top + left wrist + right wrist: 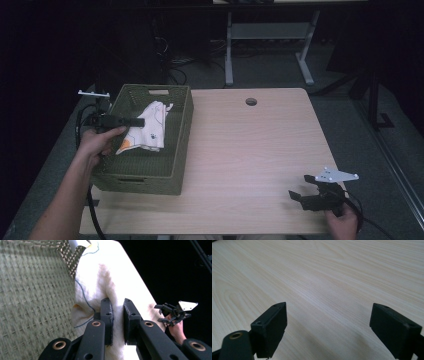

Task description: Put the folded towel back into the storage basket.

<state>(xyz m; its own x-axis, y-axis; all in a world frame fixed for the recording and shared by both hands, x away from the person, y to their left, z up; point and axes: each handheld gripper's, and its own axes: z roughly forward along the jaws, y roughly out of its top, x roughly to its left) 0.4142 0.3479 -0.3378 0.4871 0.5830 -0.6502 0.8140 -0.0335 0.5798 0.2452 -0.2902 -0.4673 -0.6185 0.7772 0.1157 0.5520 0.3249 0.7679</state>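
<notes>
**A:** What is on the table?

**B:** A pale wooden table [250, 150] seen from above, in a dim room. At its left end stands a green woven basket [180, 145], rectangular, with a handle slot in each short wall. Inside it lies a white cloth [150, 125] with thin blue lines and small orange marks, crumpled and draped toward the basket's left wall.

**A:** And the person's hands?

**B:** Two forearms come in from the bottom edge. The left hand [97, 145] holds the left gripper [139, 121] over the basket's left rim, pointing across at the cloth. In the left gripper view, its two black jaws are drawn in close with a fold of the white cloth [107, 277] pinched between the pads, so this claw is clamped on the cloth. The basket's woven wall [32, 297] fills the left of that view.

**A:** Where is the other one?

**B:** The right gripper [301, 187] sits low at the table's near right corner, well apart from the basket, held by the right hand [342, 220]. A grey three-cornered plate is on top of it. In the right gripper view its jaws stand wide apart, with bare wood grain [324, 290] between them.

**A:** Anything else on the tabletop?

**B:** A small round hole [251, 102] near the far edge.
</notes>
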